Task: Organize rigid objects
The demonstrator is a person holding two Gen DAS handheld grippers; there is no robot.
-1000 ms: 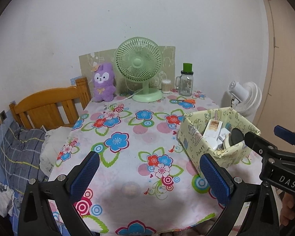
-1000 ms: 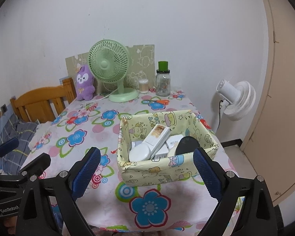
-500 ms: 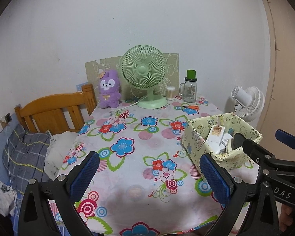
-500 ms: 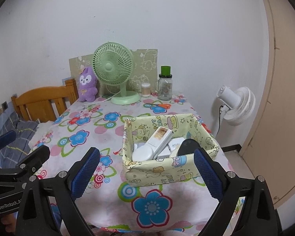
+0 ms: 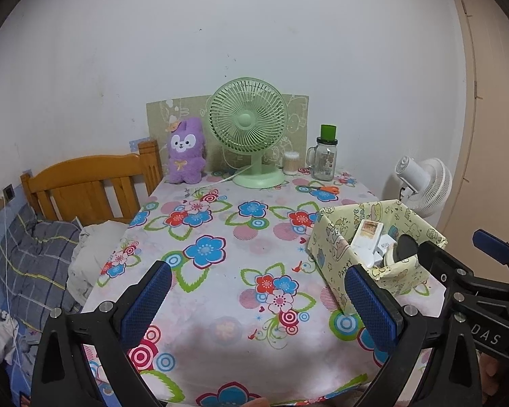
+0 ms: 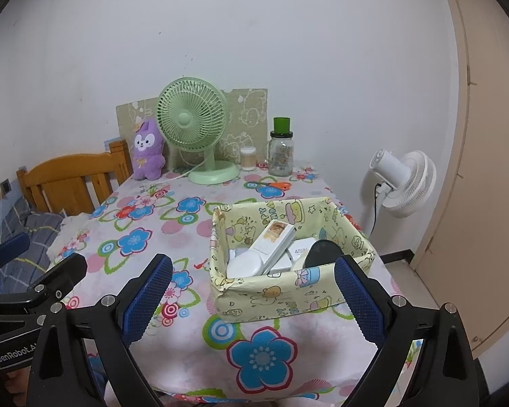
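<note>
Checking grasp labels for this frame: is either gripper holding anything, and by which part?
Nothing is held. The left gripper and right gripper are both open and bare above the table; the items lie in the yellow box.

Inside the patterned box point(image 6: 281, 300) the white items lie stacked so the lower ones are mostly hidden under the long white box point(image 6: 275, 242), the small print is unreadable, and the worktop's point(image 6: 186, 346) near edge is cut off behind the hand-held gripper frames.
</note>
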